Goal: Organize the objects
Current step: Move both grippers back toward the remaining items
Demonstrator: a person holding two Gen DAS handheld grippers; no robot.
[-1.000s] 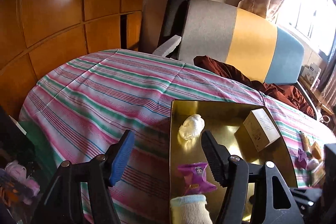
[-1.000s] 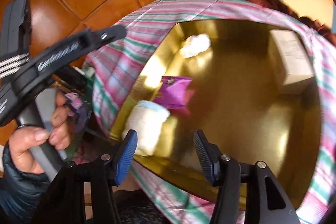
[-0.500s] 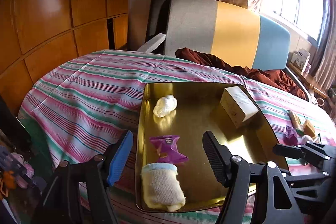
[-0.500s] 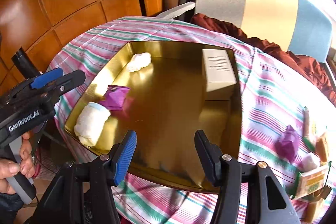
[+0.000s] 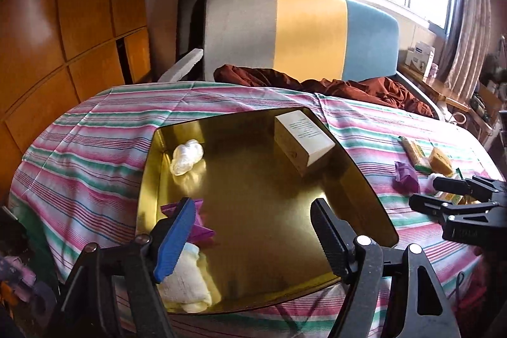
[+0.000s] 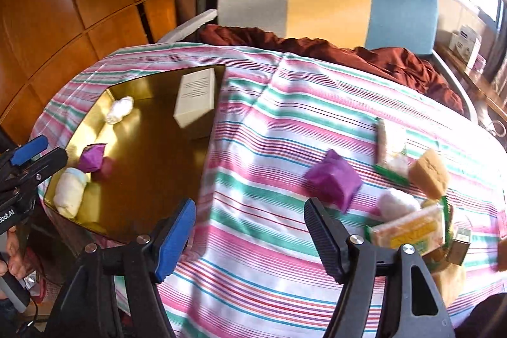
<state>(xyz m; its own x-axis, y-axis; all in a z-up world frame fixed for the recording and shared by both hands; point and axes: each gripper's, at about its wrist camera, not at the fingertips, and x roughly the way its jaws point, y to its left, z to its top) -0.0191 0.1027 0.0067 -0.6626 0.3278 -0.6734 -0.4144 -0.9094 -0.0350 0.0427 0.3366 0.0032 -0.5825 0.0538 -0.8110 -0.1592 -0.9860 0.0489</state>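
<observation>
- Left wrist view: my left gripper (image 5: pixel 250 230) hangs over the near half of the gold tray (image 5: pixel 358 179). Its jaws are opening, roughly half spread, with nothing between the pads.
- In the tray I count four things: a clear plastic wad (image 5: pixel 187 157) at 10 o'clock, a white carton (image 5: pixel 302 144) at 1 o'clock, a purple wrapper (image 5: pixel 202 228) just behind my blue pad, and a rolled cream sock (image 5: pixel 187 284) in the near-left corner at 7 o'clock.
- My judgement: this hand has no job now. I keep it clear of the sock and wrapper, so a stray pad does not scatter what is already sorted.
- Right wrist view: my right gripper (image 6: pixel 250 233) points down at the striped cloth (image 6: pixel 253 274), beside the tray's right edge. Its jaws are opening too, empty.
- The unsorted pile lies at 2 to 3 o'clock: a purple packet (image 6: pixel 332 179) just beyond my black pad, a white puff (image 6: pixel 396 205), a tan sponge (image 6: pixel 427 168), a long green-edged packet (image 6: pixel 391 149) and a yellow snack pack (image 6: pixel 408 230).
- I take the purple packet as the next pick, being nearest and apart from the rest. I would swing toward 2 o'clock, straddle it across its narrow side, and close gently: the wrapper looks soft and may crumple or slip.
- I also watch the puff just beside it, so the outer pad does not drag it along.
</observation>
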